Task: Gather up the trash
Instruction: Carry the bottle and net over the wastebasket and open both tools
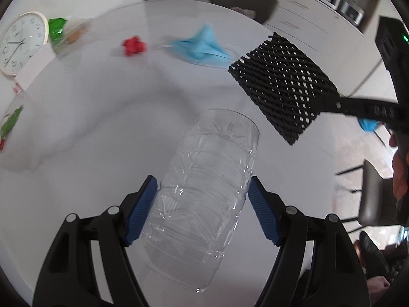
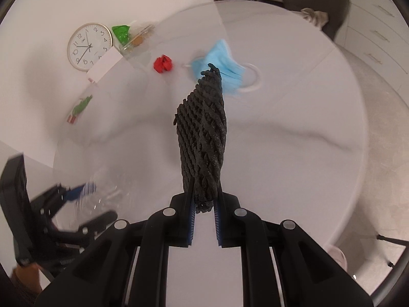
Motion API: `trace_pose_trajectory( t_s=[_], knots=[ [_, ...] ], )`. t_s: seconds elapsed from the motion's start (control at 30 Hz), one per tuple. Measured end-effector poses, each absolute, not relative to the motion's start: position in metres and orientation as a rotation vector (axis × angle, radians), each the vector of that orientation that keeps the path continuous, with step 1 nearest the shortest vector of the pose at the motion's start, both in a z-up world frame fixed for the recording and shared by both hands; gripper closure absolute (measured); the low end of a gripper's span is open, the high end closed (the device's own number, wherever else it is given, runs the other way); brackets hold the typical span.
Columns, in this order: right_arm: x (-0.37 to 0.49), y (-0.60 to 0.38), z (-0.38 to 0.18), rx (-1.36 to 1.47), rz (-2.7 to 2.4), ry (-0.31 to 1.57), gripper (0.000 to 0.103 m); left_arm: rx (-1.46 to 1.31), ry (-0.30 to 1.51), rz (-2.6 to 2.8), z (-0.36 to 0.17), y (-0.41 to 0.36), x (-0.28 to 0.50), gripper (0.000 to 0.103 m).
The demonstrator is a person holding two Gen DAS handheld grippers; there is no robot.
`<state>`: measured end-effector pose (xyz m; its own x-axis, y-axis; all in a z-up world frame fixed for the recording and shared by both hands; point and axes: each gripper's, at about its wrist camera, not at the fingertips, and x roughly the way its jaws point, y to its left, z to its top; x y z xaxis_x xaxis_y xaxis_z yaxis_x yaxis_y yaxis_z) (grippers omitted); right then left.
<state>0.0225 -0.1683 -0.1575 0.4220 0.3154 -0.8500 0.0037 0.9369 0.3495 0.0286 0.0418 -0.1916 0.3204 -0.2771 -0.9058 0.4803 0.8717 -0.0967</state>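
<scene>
- Grip on both sides is set: the left gripper [image 1: 202, 204] clamps a clear, ribbed, crushed plastic bottle [image 1: 204, 199] between its blue pads, base pointing away from the tool, held above the round white table [image 1: 102, 128].
- The right gripper [image 2: 204, 220] is clenched on a black foam mesh sleeve [image 2: 204, 140], which stands out ahead of its fingertips; in the left wrist view the sleeve [image 1: 281, 87] hangs ahead and to the right of the bottle.
- Both pieces seem ready for carrying to a bin; none is in view, so its place is unknown.
- To carry well: keep the pads pressed evenly, since the thin bottle could buckle and slip, and keep the floppy sleeve from brushing the table.
- Far ahead of both tools lie a crumpled light-blue face mask [image 2: 222, 64], a red crumpled paper ball [image 2: 163, 63] and green wrappers [image 2: 121, 32] near a round white wall clock [image 2: 88, 47]; these look like the next pickups.
</scene>
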Motion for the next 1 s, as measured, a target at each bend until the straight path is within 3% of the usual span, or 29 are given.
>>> trace_pose_trajectory(
  t_s=[0.4, 1.0],
  knots=[
    [-0.092, -0.247, -0.170, 0.379, 0.081, 1.127, 0.089, 0.313, 1.106, -0.664, -0.172, -0.072, -0.045, 0.032],
    [-0.198, -0.321, -0.204, 0.582, -0.147, 1.127, 0.089, 0.472, 1.082, -0.864, -0.174, -0.149, -0.084, 0.032]
  ],
)
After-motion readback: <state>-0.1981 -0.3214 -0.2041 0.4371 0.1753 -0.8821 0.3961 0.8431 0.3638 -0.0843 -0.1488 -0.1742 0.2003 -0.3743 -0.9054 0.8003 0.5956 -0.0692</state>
